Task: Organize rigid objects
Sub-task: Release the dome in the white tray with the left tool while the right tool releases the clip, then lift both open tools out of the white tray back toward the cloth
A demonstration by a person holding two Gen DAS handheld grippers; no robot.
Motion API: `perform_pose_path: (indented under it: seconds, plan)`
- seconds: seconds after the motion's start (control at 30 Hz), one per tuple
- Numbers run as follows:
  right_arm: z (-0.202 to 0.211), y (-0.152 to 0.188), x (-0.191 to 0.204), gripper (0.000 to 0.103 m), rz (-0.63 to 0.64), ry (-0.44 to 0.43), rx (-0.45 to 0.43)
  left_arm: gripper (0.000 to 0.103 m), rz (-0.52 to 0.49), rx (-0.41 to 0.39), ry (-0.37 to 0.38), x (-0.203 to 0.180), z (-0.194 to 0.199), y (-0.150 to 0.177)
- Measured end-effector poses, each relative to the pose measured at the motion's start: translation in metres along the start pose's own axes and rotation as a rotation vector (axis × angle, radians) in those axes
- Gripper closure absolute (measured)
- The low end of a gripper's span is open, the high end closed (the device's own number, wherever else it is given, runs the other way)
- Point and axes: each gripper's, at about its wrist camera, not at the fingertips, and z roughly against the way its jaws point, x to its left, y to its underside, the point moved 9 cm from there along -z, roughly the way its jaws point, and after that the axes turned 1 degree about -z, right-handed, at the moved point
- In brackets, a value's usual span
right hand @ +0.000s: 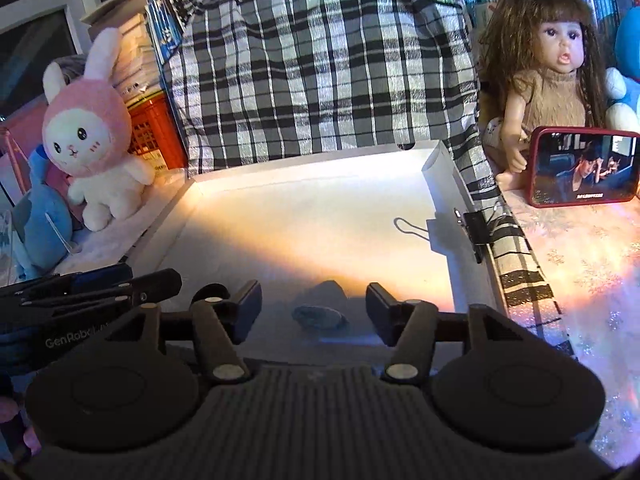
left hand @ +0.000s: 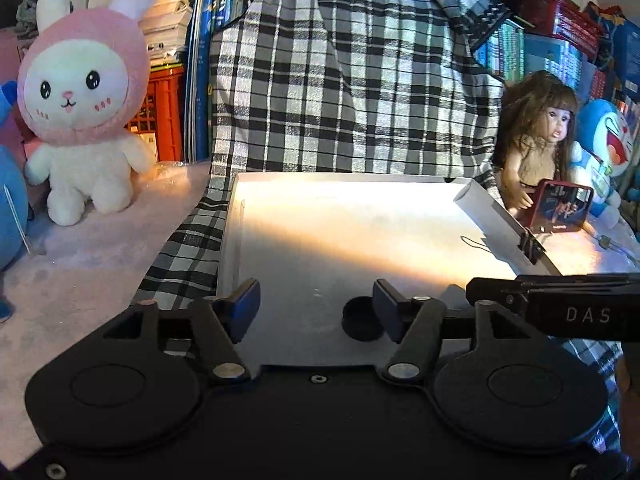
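Both jaws spread, empty. Right hand-held gripper (right hand: 314, 306) frames a dark stone (right hand: 319, 317) on the white tray (right hand: 320, 200): centre, descend, close. Left hand-held gripper (left hand: 316, 300) sits beside a black cap (left hand: 362, 320).

Both views are dim overall, with a warm bright band glaring across the middle of the white tray (left hand: 360, 216). The lower frame falls into shadow. Fisheye bending curves the edges; the clip (right hand: 476, 228) casts a sharp shadow leftward.

Right tongs (right hand: 314, 312) spread wide over white tray (right hand: 304, 216), small grey-blue stone (right hand: 320, 317) between the fingers.
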Motion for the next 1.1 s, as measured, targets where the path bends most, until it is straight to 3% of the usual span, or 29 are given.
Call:
perform_pose_path:
  seconds: [0.13, 0.7, 1.1]
  plan:
    - [0.014, 0.003, -0.001, 0.023, 0.007, -0.001, -0.03, 0.026, -0.036, -0.022, 0.011, -0.008, 0.016, 0.005]
    - [0.076, 0.041, 0.0, 0.012, 0.132, 0.011, -0.156, 0.022, -0.1, -0.069, 0.014, -0.029, 0.075, 0.049]
    - [0.104, 0.067, 0.001, 0.008, 0.165, 0.007, -0.19, 0.021, -0.073, -0.082, 0.023, -0.035, 0.104, 0.079]
